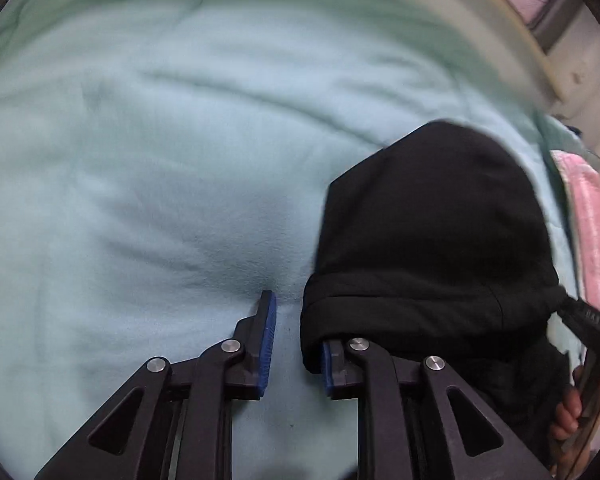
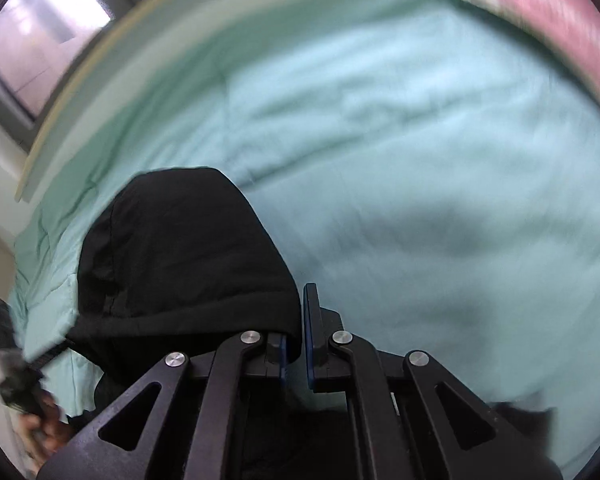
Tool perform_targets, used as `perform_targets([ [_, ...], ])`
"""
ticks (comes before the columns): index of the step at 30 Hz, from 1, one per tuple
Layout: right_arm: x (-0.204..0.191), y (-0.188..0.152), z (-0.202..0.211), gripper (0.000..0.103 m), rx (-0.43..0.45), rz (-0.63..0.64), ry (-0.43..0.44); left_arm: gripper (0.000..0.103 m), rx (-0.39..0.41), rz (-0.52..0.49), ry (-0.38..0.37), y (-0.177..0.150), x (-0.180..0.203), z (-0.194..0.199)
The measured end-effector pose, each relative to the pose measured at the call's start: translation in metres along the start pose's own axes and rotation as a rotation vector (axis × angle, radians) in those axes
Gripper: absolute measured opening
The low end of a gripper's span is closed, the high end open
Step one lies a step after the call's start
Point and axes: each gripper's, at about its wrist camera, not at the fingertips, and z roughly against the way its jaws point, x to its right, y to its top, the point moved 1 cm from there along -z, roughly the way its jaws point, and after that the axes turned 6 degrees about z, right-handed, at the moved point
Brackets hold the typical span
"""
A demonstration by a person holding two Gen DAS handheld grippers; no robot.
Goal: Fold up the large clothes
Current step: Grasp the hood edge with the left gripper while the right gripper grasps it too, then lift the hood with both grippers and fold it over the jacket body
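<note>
Left tool (image 1: 296,344): jaws narrow with a visible gap; the near-left rolled hem of the black garment (image 1: 432,240) drapes over its right finger (image 1: 332,368), and I can't tell whether any cloth is actually pinched between the pads. Right tool (image 2: 296,344): jaws nearly closed on the garment's near-right edge, hem wrapped round the left finger, so I read that as a grip. Both tools sit at the near edge of the garment, one per side, pointing steeply down. My read is that's to carry the near hem as one straight line and set it flat without skewing. The garment itself lies on the pale green bedspread (image 1: 160,160), bunched into a dome running away from the tools toward the far side. Pink blanket (image 2: 548,12) sits at the bed's right edge, well apart from the garment. Person's hand (image 1: 568,412) holding the right tool shows at the lower right of the left view.
</note>
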Motion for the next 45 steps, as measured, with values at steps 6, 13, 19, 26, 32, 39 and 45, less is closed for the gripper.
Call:
perform_targets([
  [6, -0.005, -0.005, -0.036, 0.012, -0.069, 0.083, -0.069, 0.031, 0.054, -0.151, 0.149, -0.006, 0.026, 0.008],
  [13, -0.017, -0.012, 0.017, 0.026, -0.047, 0.206, -0.050, 0.045, 0.212, -0.200, 0.167, -0.017, 0.028, 0.087],
  [19, -0.017, 0.005, 0.082, 0.035, 0.119, 0.152, 0.056, 0.045, 0.397, -0.135, 0.125, -0.001, 0.041, 0.142],
  [26, -0.052, 0.034, 0.038, 0.035, 0.087, 0.190, 0.104, 0.045, 0.235, -0.153, 0.029, 0.021, 0.061, 0.072],
  [32, -0.027, 0.005, -0.033, 0.036, -0.119, 0.206, -0.083, 0.059, 0.079, -0.053, 0.163, 0.007, 0.027, 0.002],
  [39, -0.017, 0.002, -0.032, 0.036, -0.114, 0.196, -0.040, 0.062, 0.099, -0.078, 0.167, 0.016, 0.025, 0.004],
  [45, -0.011, 0.006, -0.023, 0.036, -0.122, 0.213, -0.030, 0.062, 0.128, -0.113, 0.163, 0.017, 0.025, 0.028],
])
